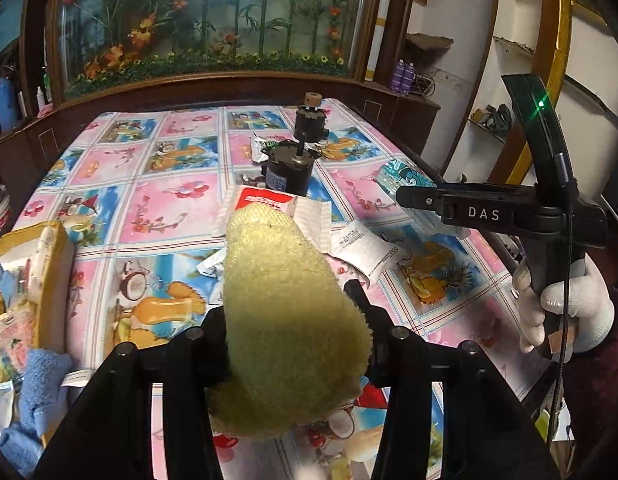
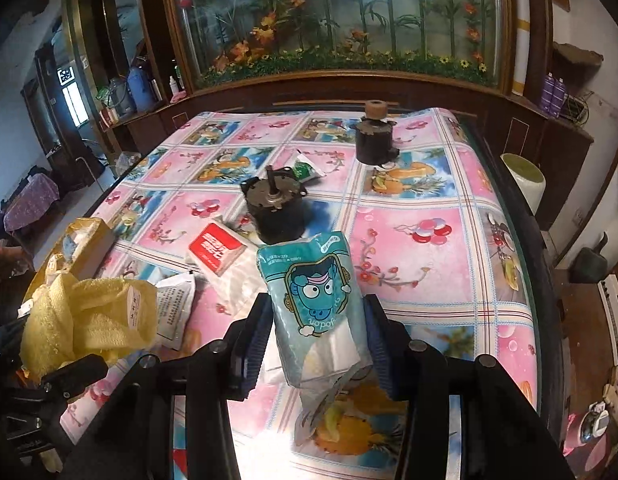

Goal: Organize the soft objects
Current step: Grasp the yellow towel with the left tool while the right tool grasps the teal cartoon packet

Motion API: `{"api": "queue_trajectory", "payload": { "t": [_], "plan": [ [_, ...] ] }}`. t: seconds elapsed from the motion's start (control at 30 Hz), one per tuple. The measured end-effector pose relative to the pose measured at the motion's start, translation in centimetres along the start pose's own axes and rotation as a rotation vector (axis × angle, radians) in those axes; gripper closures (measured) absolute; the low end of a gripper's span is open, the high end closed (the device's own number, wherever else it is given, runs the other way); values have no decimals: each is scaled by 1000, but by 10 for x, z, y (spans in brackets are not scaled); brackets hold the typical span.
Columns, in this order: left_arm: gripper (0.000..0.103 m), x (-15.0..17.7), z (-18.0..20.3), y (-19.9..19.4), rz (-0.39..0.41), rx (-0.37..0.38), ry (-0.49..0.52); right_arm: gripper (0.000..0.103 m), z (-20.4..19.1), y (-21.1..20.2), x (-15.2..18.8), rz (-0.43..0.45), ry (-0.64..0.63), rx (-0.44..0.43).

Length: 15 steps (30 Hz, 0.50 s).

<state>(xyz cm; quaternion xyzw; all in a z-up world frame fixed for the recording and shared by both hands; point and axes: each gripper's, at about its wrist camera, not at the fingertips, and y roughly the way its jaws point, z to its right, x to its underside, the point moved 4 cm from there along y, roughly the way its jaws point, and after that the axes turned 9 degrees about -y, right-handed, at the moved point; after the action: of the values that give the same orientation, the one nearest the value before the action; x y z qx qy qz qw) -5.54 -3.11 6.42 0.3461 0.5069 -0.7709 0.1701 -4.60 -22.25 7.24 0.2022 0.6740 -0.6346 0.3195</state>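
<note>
Clamping a fuzzy yellow-green folded towel (image 1: 285, 312), the left hand-held gripper (image 1: 289, 320) holds it above the pink cartoon-patterned cloth-covered surface (image 1: 157, 208). The right hand-held gripper (image 2: 317, 332) grips a teal cartoon-printed tissue pack (image 2: 315, 300). Beyond lie a red-and-white tissue pack (image 2: 215, 252), then two black cylindrical motors (image 2: 279, 208), well apart.

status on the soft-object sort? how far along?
Done: yellow box at the table's left edge already holds some packs. In hand: left gripper clamps the yellow towel; right gripper clamps the teal tissue pack. Left: red-and-white pack, white sachets.
</note>
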Motion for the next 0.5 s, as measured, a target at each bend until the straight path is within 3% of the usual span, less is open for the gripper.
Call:
{"api": "queue_trajectory", "payload": {
  "t": [0.23, 0.5],
  "plan": [
    [57, -4, -44, -43, 71, -59, -86, 56, -65, -20, -19, 45, -87, -68],
    [57, -1, -119, -78, 120, -185, -194, 56, -153, -19, -35, 54, -184, -189]
  ]
}}
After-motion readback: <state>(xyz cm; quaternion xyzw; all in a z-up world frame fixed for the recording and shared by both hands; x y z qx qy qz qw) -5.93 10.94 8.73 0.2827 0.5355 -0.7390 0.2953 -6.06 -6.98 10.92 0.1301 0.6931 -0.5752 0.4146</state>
